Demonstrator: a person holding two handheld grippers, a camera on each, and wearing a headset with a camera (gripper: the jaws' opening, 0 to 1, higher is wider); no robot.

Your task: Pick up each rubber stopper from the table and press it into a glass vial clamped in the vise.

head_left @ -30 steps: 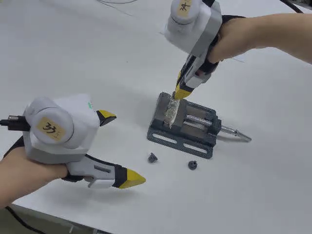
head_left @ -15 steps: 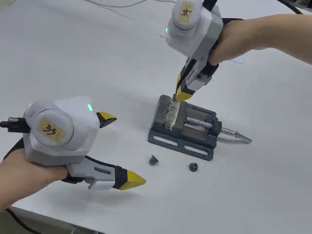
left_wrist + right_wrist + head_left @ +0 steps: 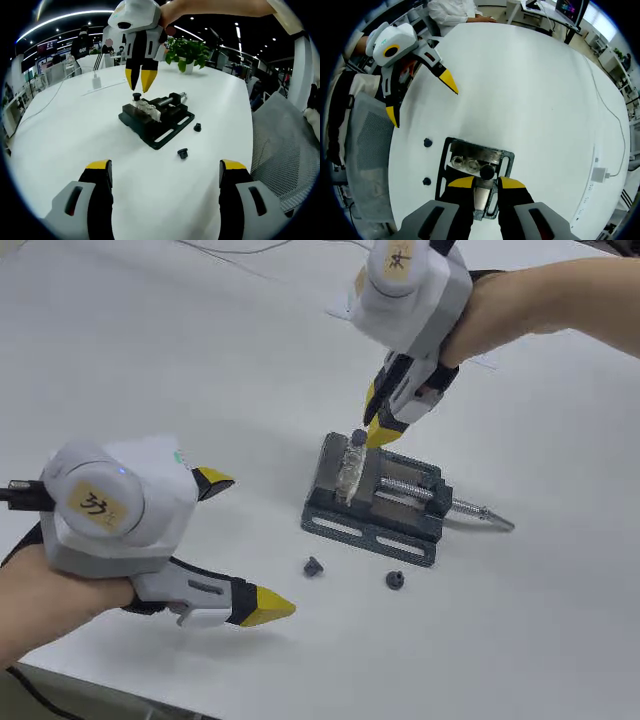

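Table (image 3: 180,350): white, bearing a dark vise (image 3: 330,475) with glass vials (image 3: 350,472) clamped in a row.
Right gripper view: straight down into the vise; two vial mouths open beside a capped one.
Left gripper view: side-on; right gripper (image 3: 139,82) hanging tips-down just above the vise.
Stopper (image 3: 358,437): seated on the end vial, just under and between the right gripper's tips.
Right jaws: slightly apart, pinching nothing.
Loose stoppers (image 3: 313,565): two on the table before the vise.
Left gripper (image 3: 252,543): well apart from the vise, jaws spread wide, empty.
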